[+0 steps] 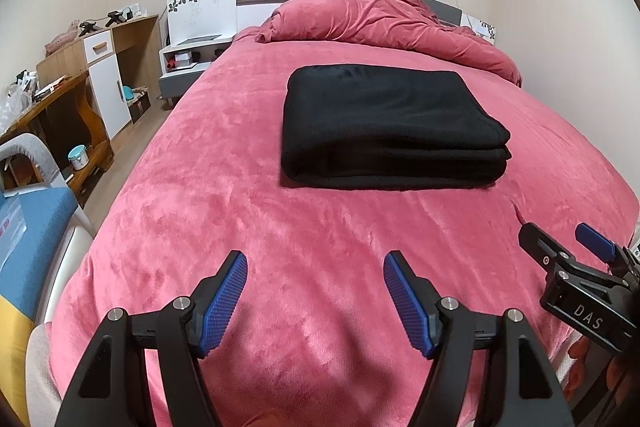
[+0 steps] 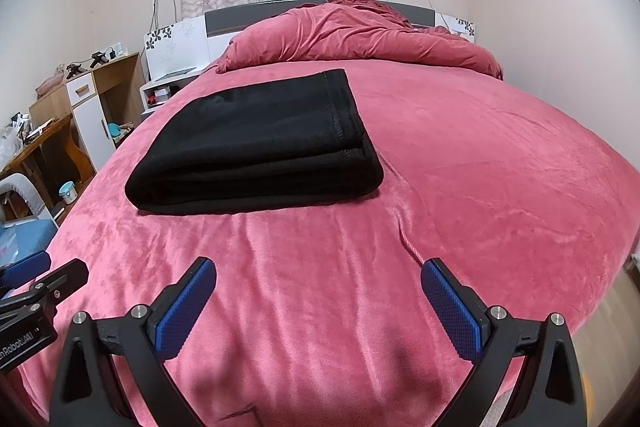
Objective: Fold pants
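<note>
Pants: we saw them black, folded into a thick stacked rectangle, lying flat on the bed about midway along its length, between the foot edge and the head end.
Pants' layers: folded edges faced the foot edge; a stitched hem ran along the right side in our right wrist view.
Left gripper: we held it released, blue pads spread wide, above the bed's foot edge, well apart from the pants.
Right gripper: we held it released too, grasping nothing, near the foot edge.
Duvet: bunched at the head end.
Desk: beside the bed's left edge.
</note>
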Demonstrator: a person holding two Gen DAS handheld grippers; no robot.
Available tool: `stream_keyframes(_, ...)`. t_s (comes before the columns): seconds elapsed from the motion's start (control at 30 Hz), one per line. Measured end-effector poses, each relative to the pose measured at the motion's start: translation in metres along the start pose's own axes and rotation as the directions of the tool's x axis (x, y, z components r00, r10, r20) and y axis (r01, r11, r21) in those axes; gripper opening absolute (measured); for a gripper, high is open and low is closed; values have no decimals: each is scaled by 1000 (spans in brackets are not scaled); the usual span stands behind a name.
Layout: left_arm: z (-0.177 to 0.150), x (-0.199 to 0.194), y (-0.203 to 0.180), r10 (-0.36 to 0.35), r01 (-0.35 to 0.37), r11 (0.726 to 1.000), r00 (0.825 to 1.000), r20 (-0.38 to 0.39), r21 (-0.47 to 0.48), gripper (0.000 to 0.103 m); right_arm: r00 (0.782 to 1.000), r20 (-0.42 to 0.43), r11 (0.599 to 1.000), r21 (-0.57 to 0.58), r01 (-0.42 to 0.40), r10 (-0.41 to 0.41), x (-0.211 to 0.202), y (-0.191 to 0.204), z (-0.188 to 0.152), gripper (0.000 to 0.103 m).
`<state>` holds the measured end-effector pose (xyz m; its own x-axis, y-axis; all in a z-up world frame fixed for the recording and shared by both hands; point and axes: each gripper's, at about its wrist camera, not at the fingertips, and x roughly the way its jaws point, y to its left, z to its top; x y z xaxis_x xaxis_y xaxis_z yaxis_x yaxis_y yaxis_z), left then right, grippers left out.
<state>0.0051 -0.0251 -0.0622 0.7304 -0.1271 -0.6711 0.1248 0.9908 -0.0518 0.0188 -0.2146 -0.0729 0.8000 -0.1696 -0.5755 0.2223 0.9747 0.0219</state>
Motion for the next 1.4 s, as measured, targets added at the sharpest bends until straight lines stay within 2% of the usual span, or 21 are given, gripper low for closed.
stream_keyframes(1.4,-2,7,0,12,-12,1000,999,-42,-5,72,1000,-19,1000,12,-6,6,6,3,-4,103)
